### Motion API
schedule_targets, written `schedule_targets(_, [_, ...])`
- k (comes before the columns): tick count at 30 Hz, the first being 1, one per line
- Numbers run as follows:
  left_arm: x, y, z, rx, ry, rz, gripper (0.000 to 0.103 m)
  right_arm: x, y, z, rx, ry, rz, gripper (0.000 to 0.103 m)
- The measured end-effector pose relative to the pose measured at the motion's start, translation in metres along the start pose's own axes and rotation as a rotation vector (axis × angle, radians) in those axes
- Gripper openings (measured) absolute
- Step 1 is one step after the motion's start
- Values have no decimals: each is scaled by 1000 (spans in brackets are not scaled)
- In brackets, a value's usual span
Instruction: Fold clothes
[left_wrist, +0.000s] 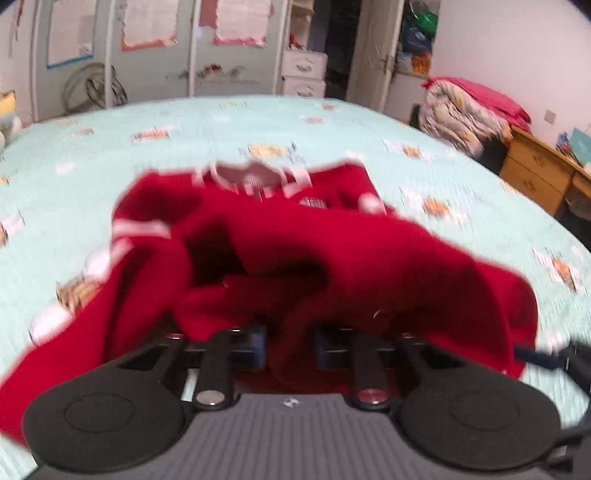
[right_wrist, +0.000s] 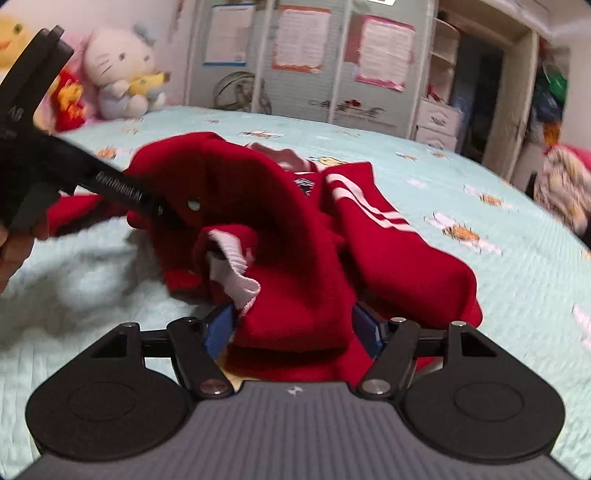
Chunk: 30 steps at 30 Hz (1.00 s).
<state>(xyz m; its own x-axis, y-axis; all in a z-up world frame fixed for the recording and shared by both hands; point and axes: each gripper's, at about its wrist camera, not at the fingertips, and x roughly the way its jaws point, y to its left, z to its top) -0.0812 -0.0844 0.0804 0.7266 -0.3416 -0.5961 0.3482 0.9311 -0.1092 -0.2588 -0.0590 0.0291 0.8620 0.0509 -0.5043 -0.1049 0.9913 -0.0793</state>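
Observation:
A red sweatshirt (left_wrist: 332, 251) with white stripes lies bunched on the pale blue bedspread (left_wrist: 258, 122), its collar at the far side. My left gripper (left_wrist: 290, 343) is shut on a fold of it, with red cloth pinched between the blue pads and draped over the fingers. In the right wrist view the same sweatshirt (right_wrist: 295, 229) is heaped up, a striped sleeve (right_wrist: 369, 206) to the right. My right gripper (right_wrist: 293, 328) holds a thick bundle of the cloth between its blue pads. The left gripper (right_wrist: 166, 214) reaches in from the upper left, gripping the sweatshirt's left side. Both views are motion-blurred.
Plush toys (right_wrist: 118, 74) sit at the far left of the bed (right_wrist: 480, 288). A white wardrobe (left_wrist: 147, 55) stands behind the bed. A pile of bedding (left_wrist: 465, 110) and a wooden desk (left_wrist: 535, 170) are to the right. A hand (right_wrist: 11, 251) holds the left gripper.

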Motion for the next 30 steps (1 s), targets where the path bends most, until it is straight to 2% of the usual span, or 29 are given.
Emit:
schedule_targets(1, [-1,1,10,-5,-20,5,16,2,-5,0,23,-6,8,67])
schedule_targets(3, [-8,4,25,-20,-55,5,15,1,-13,6,36,-32,-8,42])
schedule_targets(4, [-12,5,32,-25,-70,4,14,0,-16,10,37,-48,-21,26])
schedule_targets(5, [-16,6,38,-24,-80,3,13,-1,-20,14,38,-63,-34,14])
schedule_targets(6, [-20,6,42,-19,-91,4,6,-2,-24,18,38,-78,-47,12])
schedule_targets(7, [-26,7,46,-10,-109,2,4,-3,-28,22,39,-94,-61,9])
schedule_targets(9, [-39,5,53,-6,-144,-19,4,-6,-35,30,40,-124,-87,2])
schedule_targets(14, [-65,-2,68,-15,-195,-62,4,-26,-50,64,-1,-235,-163,0])
schedule_targets(17, [-87,-5,74,4,-238,-76,3,-39,-55,77,-14,-285,-175,0])
schedule_targets(20, [-108,-2,77,18,-266,-55,3,-47,-57,84,-6,-288,-156,0])
schedule_targets(24, [-136,13,69,10,-305,16,0,-51,-49,78,30,-247,-42,4])
schedule_targets(25, [-147,22,62,-1,-329,51,0,-52,-43,72,34,-237,-29,15])
schedule_targets(26, [-157,31,56,-12,-354,86,0,-53,-38,66,45,-226,-18,36])
schedule_targets(28, [-174,51,41,-40,-380,142,0,-51,-31,50,81,-198,-6,58])
schedule_targets(30, [-172,68,21,-58,-307,152,0,-45,-28,32,115,-142,-11,59])
